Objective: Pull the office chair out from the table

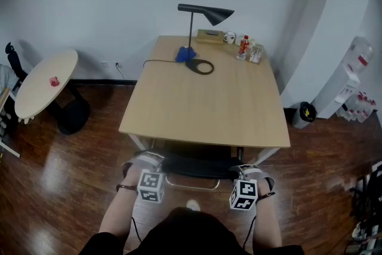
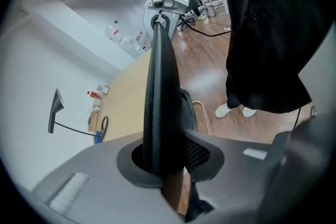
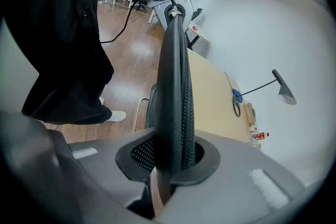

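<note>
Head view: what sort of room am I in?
Probably an office: a wooden desk with a black desk lamp, an office chair drawn up to it, and a round side table nearby.

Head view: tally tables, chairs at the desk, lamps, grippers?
Tables: 2, desk and round table
Chairs at the desk: 1, office chair
Lamps: 1, lamp
Grippers: 2, left gripper and right gripper, both clamped on the office chair
Total: 6

the office chair (image 1: pixel 194 165) is black with a mesh back; the bench (image 1: pixel 203 104) is pale wood, the floor (image 1: pixel 59 176) dark glossy brown, the lamp (image 1: pixel 206 11) black.
</note>
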Demonstrator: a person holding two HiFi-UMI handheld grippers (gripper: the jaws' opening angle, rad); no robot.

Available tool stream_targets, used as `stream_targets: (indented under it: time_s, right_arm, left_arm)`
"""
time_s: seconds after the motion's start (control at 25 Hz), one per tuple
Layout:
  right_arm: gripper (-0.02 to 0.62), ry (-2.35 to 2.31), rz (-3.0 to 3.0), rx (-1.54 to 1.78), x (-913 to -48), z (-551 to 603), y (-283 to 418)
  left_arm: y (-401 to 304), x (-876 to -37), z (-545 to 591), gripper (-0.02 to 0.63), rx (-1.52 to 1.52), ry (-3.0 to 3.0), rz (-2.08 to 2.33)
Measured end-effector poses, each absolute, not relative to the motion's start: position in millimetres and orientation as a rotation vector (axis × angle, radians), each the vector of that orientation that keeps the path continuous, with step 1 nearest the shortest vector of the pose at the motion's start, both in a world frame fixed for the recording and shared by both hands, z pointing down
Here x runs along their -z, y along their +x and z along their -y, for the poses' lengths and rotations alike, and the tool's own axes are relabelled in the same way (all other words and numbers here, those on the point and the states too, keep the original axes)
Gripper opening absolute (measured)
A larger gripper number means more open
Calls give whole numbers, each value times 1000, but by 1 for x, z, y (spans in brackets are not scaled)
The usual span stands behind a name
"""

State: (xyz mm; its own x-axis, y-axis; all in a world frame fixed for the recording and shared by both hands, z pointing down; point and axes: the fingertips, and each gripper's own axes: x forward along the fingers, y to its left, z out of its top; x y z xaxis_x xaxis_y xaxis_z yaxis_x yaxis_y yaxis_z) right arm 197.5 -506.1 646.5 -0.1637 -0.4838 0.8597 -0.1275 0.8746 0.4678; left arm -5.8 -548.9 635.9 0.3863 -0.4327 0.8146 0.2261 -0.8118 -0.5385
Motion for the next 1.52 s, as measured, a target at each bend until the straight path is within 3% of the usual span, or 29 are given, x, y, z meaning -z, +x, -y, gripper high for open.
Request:
stream_targets:
  time_s: [1.52]
  right_arm:
    - [80,475,1727,185,-642,269,171]
  left_arm:
    - [-29,-630,325,77,1422,-2060,-84]
